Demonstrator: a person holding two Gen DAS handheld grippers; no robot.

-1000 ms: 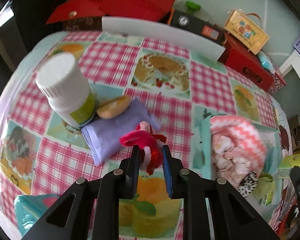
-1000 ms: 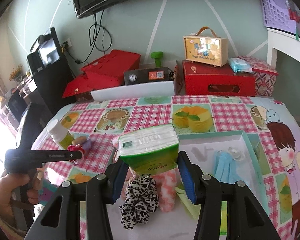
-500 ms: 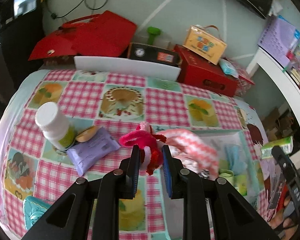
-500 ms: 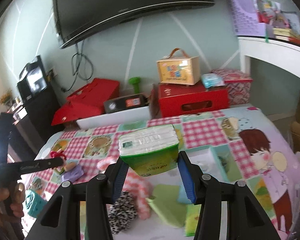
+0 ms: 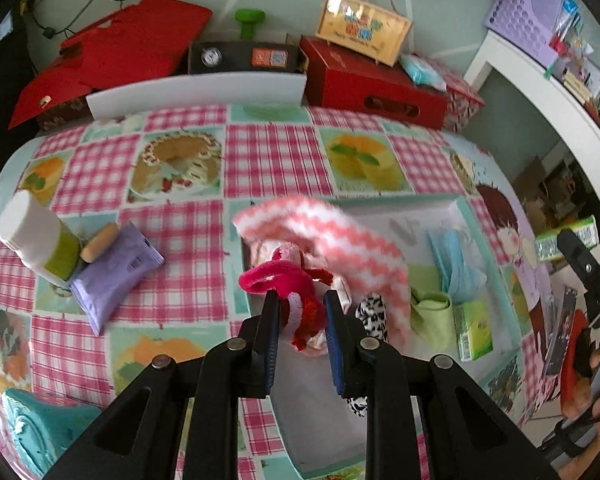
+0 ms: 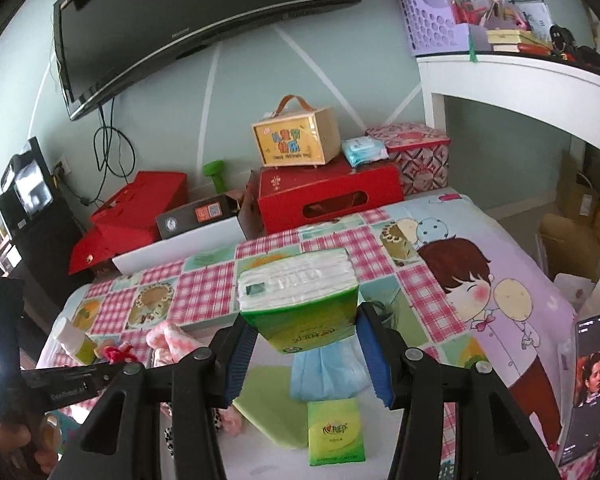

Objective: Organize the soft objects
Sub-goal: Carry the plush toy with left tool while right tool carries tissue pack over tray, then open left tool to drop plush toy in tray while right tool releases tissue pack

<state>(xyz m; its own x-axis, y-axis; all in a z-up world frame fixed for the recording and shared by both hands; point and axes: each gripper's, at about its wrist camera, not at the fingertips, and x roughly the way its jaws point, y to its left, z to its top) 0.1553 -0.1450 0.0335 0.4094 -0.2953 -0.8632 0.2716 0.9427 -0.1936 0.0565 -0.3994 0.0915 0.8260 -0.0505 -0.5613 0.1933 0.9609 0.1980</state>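
Observation:
My left gripper is shut on a fuzzy red and pink toy, held above the left part of the white tray. In that tray lie a pink chevron cloth, a leopard scrunchie, blue masks, a green cloth and a small green tissue pack. My right gripper is shut on a larger green tissue pack, held in the air over the tray's near side. In the right wrist view the left gripper shows at the left with the toy.
On the checked tablecloth, left of the tray, stand a white bottle, a tan block and a purple packet. A teal object lies at the near-left edge. Red boxes line the wall. A phone stands at the right.
My left gripper has carried the toy rightward, from above the purple packet to above the tray. My right gripper, still on the tissue pack, has risen and drawn back from the tray.

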